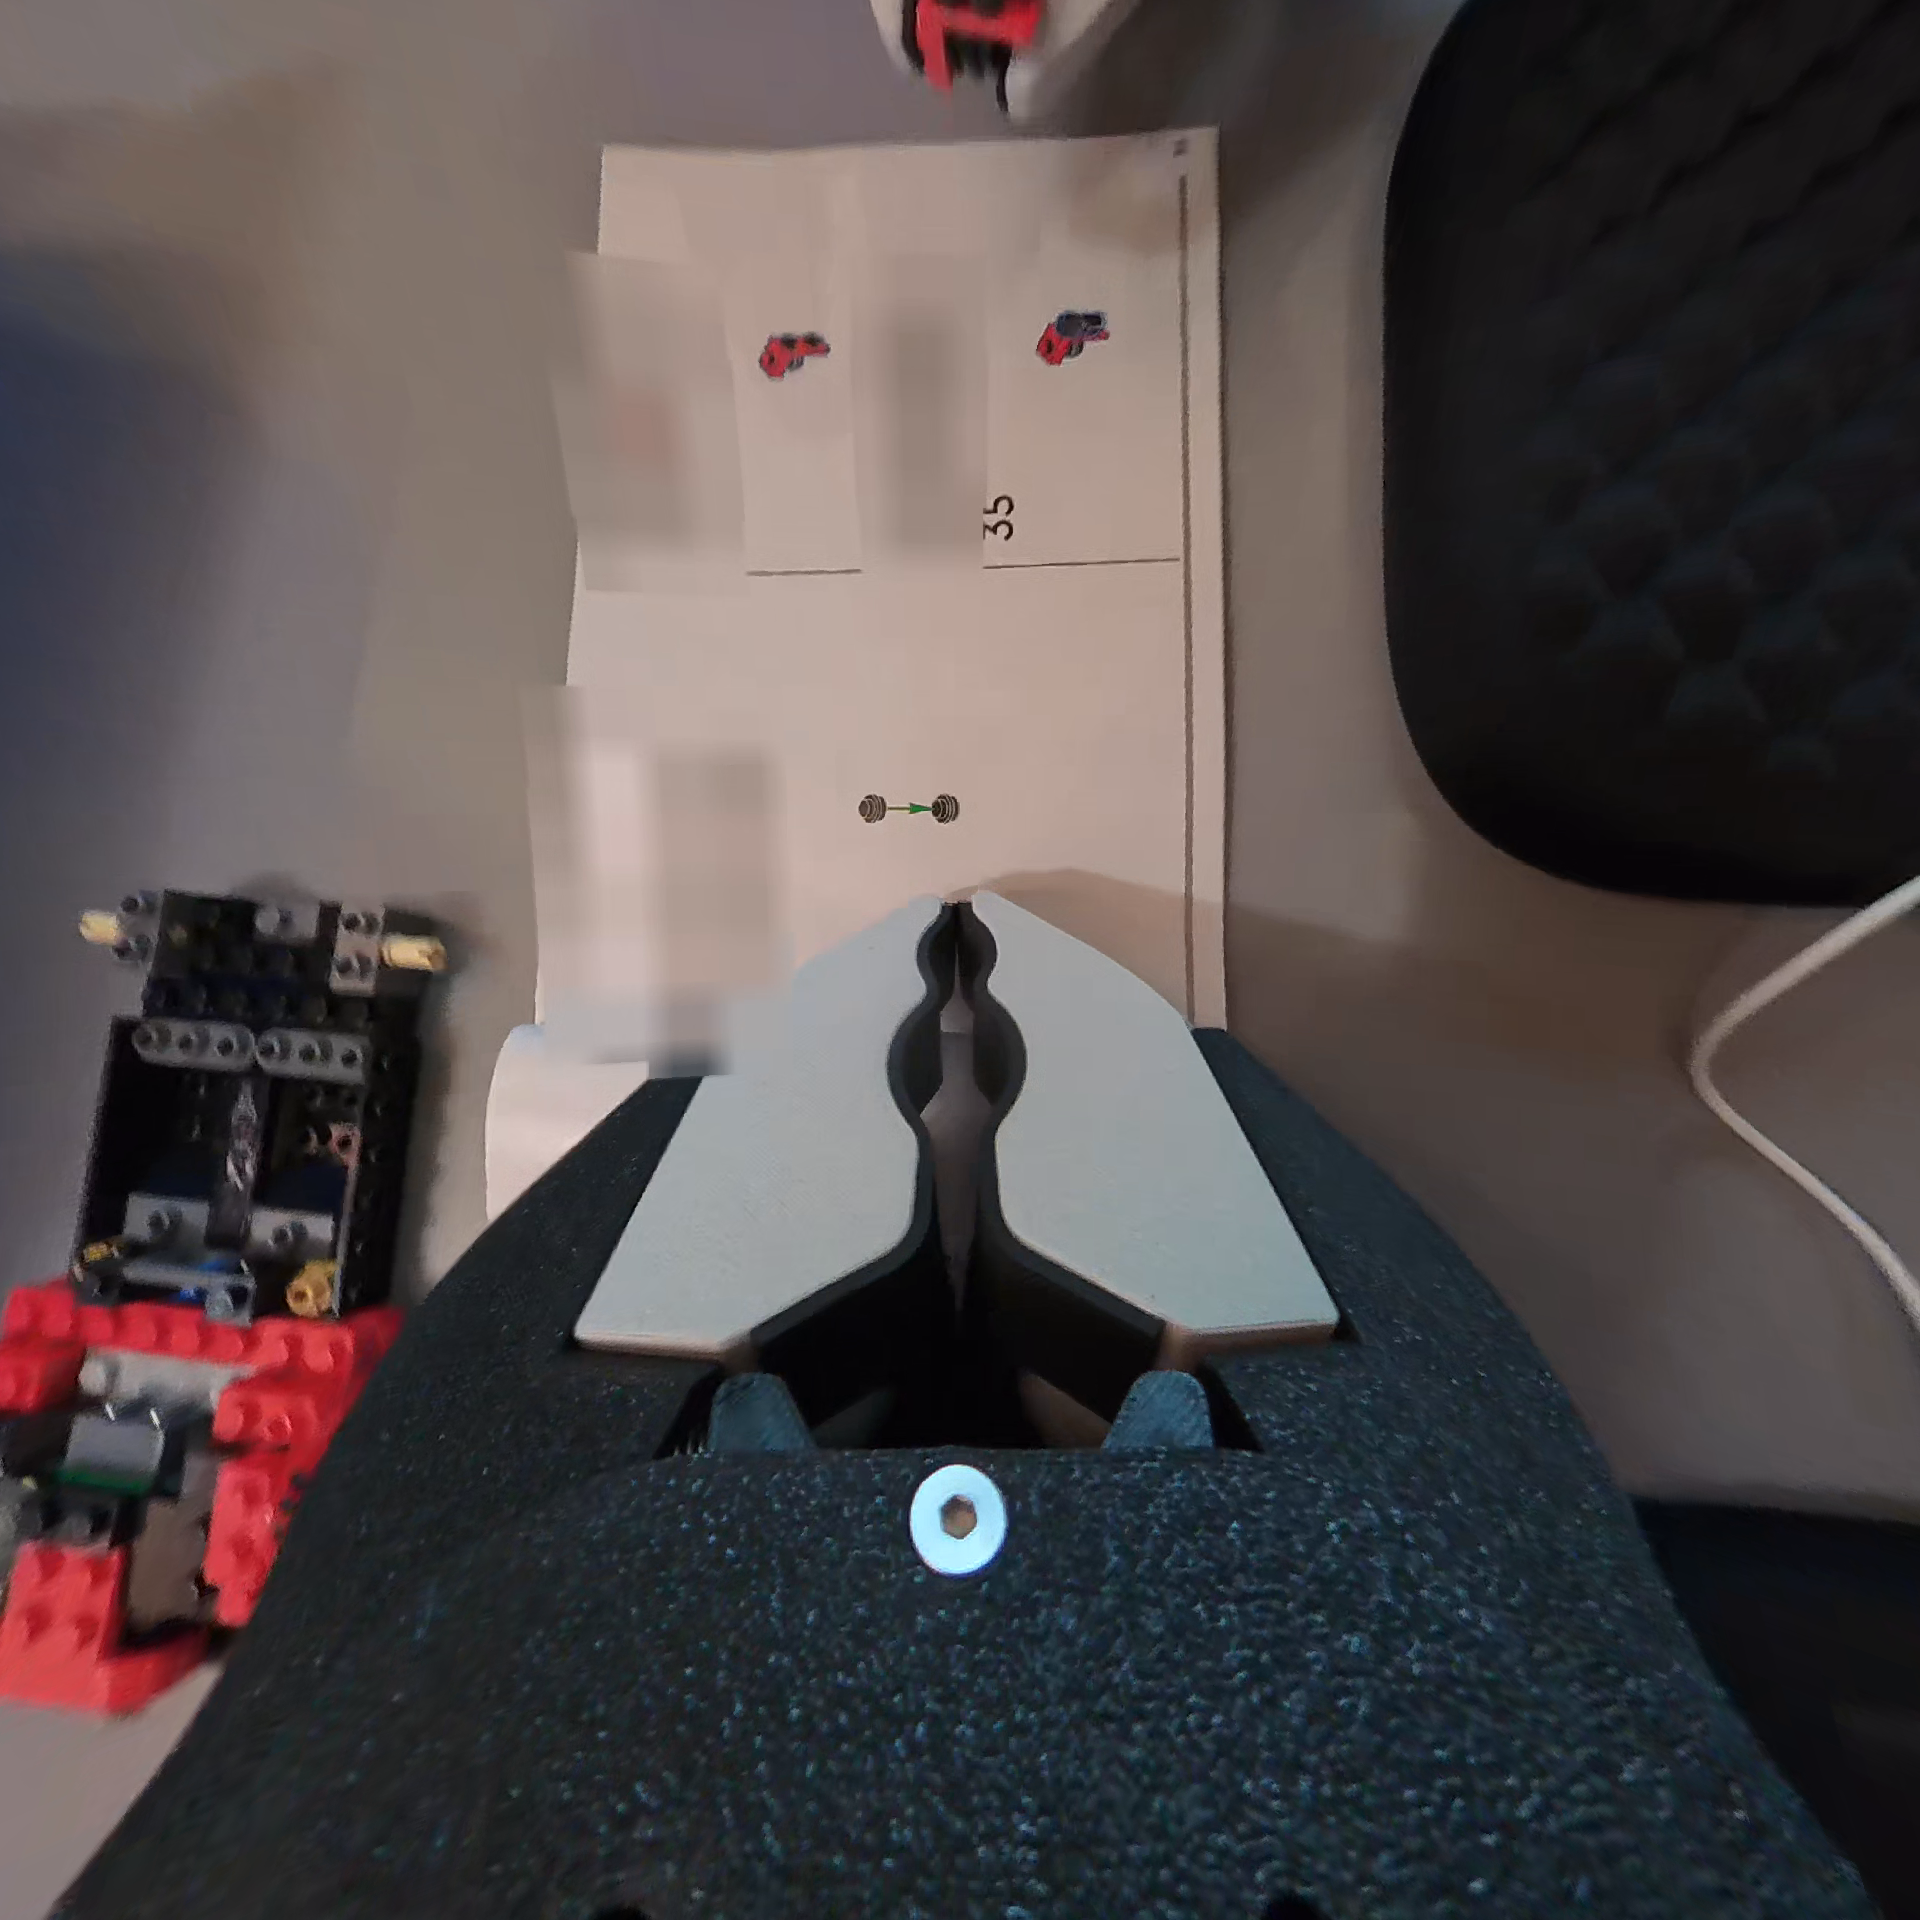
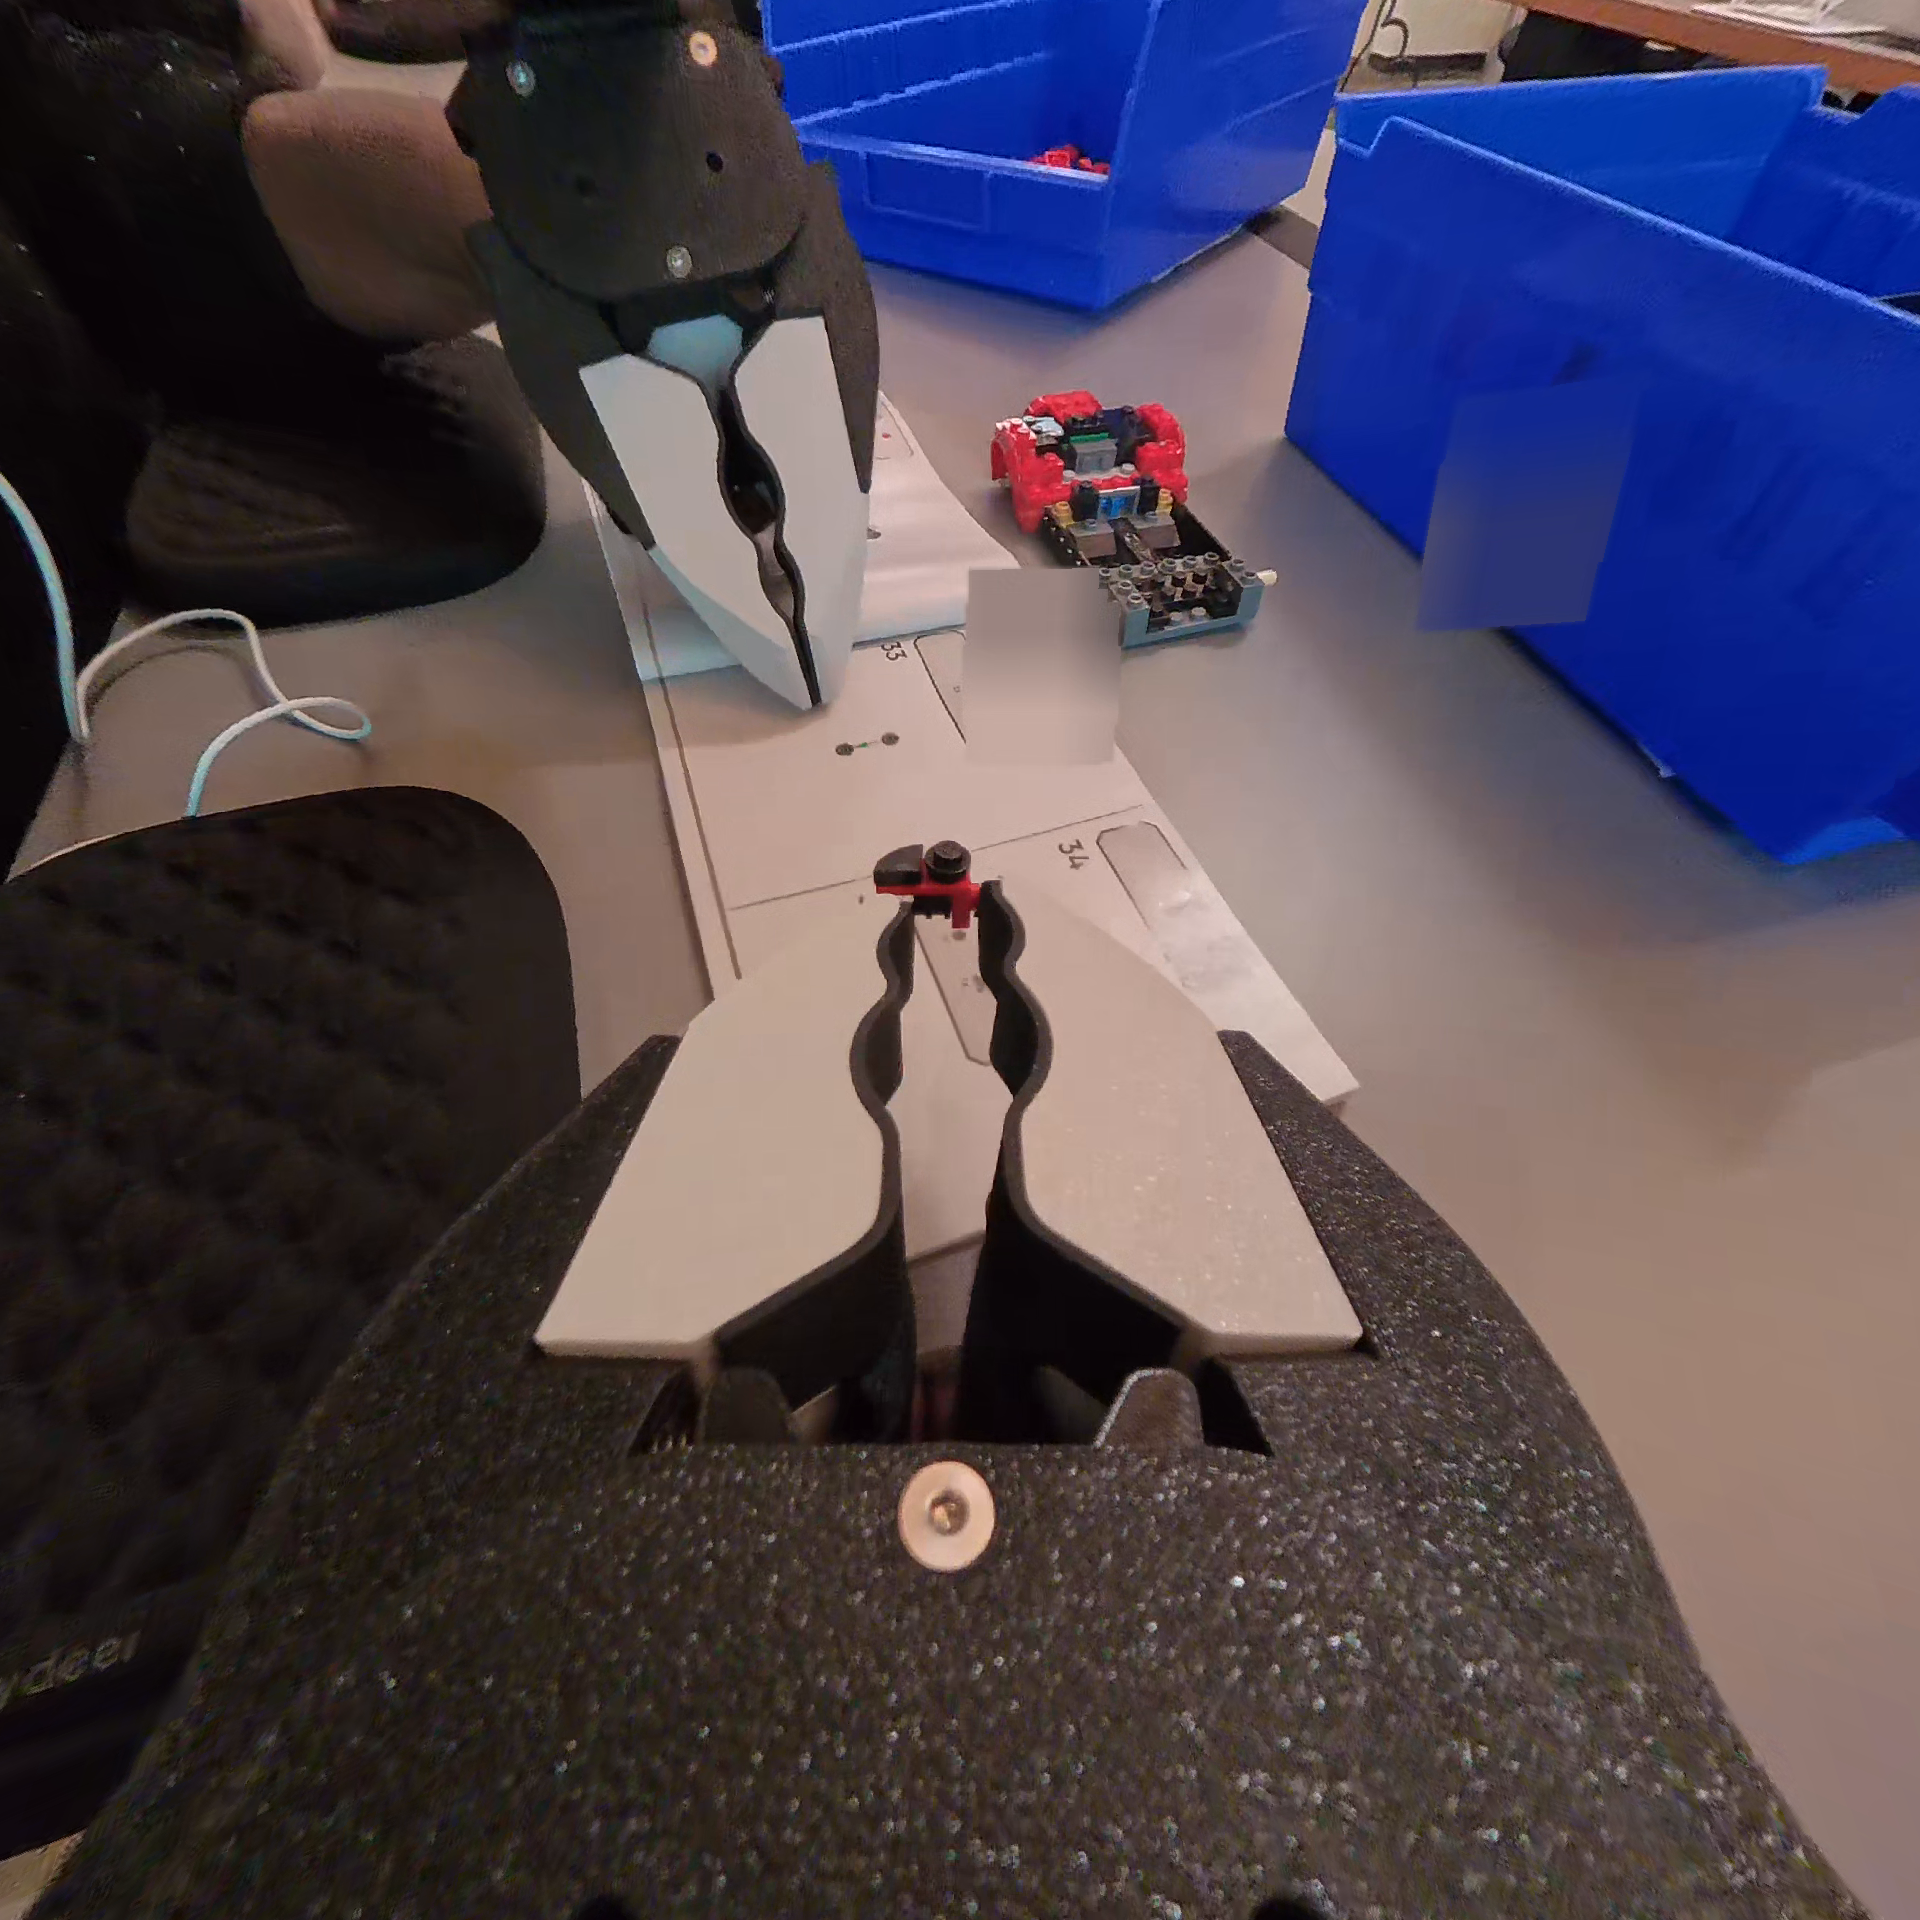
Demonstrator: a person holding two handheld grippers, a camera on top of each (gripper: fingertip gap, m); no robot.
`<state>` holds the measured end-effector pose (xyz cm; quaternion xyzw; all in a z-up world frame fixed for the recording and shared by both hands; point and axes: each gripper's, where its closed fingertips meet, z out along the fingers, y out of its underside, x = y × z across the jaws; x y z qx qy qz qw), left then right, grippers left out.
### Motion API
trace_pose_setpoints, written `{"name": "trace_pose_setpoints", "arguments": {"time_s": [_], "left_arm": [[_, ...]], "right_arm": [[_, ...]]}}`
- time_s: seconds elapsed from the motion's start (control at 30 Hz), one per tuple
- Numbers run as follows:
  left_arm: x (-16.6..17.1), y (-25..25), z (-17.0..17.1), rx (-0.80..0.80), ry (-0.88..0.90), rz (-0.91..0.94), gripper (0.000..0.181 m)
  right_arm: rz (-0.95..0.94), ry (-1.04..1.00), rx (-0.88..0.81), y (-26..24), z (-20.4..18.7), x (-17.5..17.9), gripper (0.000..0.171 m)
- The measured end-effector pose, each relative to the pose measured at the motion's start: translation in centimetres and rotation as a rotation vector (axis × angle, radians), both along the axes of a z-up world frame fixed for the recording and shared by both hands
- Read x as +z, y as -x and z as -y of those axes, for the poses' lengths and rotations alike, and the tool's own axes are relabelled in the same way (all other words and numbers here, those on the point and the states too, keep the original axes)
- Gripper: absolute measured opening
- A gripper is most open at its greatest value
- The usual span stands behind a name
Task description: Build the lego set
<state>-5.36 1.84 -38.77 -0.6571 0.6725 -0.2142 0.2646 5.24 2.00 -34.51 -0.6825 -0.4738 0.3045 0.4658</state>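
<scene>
My right gripper [image 2: 943, 902] is shut on a small red and black lego piece [image 2: 928, 875] and holds it over the instruction sheet [image 2: 831, 810]. That piece in the right gripper's tips also shows blurred at the top of the left wrist view [image 1: 971, 36]. My left gripper [image 1: 958, 907] is shut and empty, pointing down at the sheet [image 1: 1091, 675]; it also shows in the right wrist view [image 2: 805, 681]. The half-built red and black lego car [image 1: 208, 1195] lies on the table left of the left gripper, and right of the sheet in the right wrist view [image 2: 1117, 499].
Blue bins [image 2: 1621, 436] stand at the right and far side of the grey table; one [image 2: 1039, 135] holds red bricks. A black padded cushion [image 2: 229, 1091] [image 1: 1683, 416] lies beside the sheet. A white cable [image 2: 239, 675] loops near it. A person's dark sleeve [image 2: 156, 260] is at the far left. Some 12 cm of space lies between my two pairs of fingers.
</scene>
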Motion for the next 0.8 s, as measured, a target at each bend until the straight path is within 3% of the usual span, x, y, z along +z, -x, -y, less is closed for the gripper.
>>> {"name": "trace_pose_setpoints", "arguments": {"time_s": [0.43, 0.8], "left_arm": [[0.0, 4.3, 0.5, 0.098, 0.07, 0.002, 0.0], [0.1, 4.6, 0.7, 0.06, 0.116, 0.107, 0.0]], "right_arm": [[0.084, -0.019, 0.118, 0.8, 0.7, -1.0, 0.012], [0.206, -0.018, 0.246, 1.9, 1.6, -2.8, 0.012]]}}
